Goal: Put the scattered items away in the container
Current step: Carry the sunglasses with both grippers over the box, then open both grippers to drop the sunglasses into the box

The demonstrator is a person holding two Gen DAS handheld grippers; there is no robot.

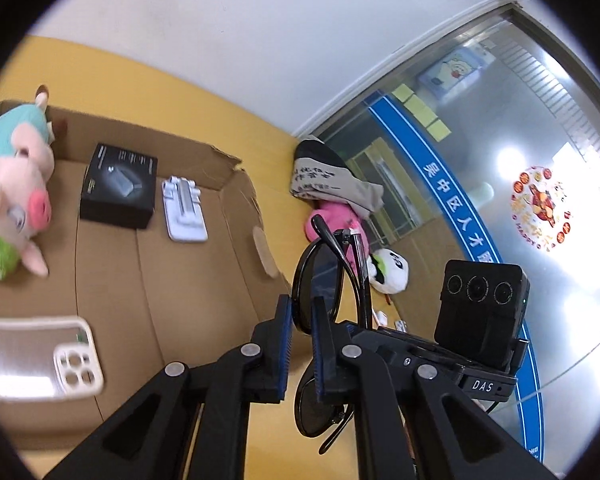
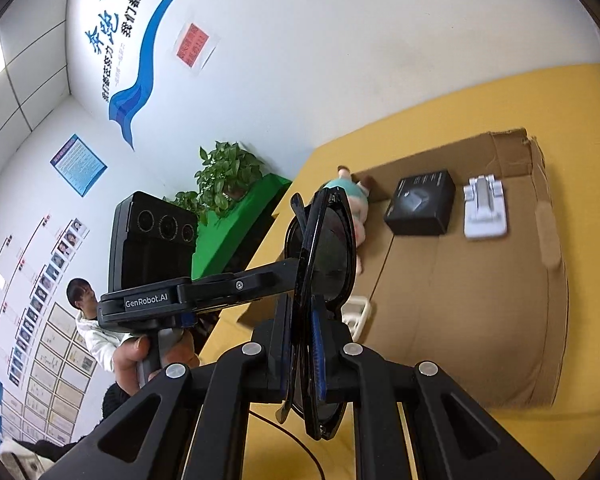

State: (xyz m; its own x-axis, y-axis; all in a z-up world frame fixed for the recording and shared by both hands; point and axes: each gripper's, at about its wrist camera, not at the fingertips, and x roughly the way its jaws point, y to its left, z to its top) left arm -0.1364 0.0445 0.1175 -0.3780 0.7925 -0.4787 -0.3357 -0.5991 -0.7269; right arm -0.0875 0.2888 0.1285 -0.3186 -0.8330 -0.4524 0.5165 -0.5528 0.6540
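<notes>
Black sunglasses [image 2: 324, 264] are folded and clamped edge-on between my right gripper's [image 2: 302, 344] blue pads, above the yellow table beside the cardboard box [image 2: 480, 300]. In the left wrist view the sunglasses [image 1: 328, 280] stand between my left gripper's [image 1: 302, 332] pads, which have a small gap around one lens; the right gripper body reaches them from the right. The box [image 1: 172, 280] holds a pig plush [image 1: 16, 184], a black carton [image 1: 118, 186], a white stand [image 1: 184, 208] and a phone case [image 1: 40, 360].
On the yellow table to the right of the box lie a pink plush [image 1: 336, 220], a panda plush [image 1: 388, 272] and a folded cloth bag [image 1: 328, 176]. A glass door is behind them. Potted plants [image 2: 228, 176] and a seated person [image 2: 88, 320] are off the table.
</notes>
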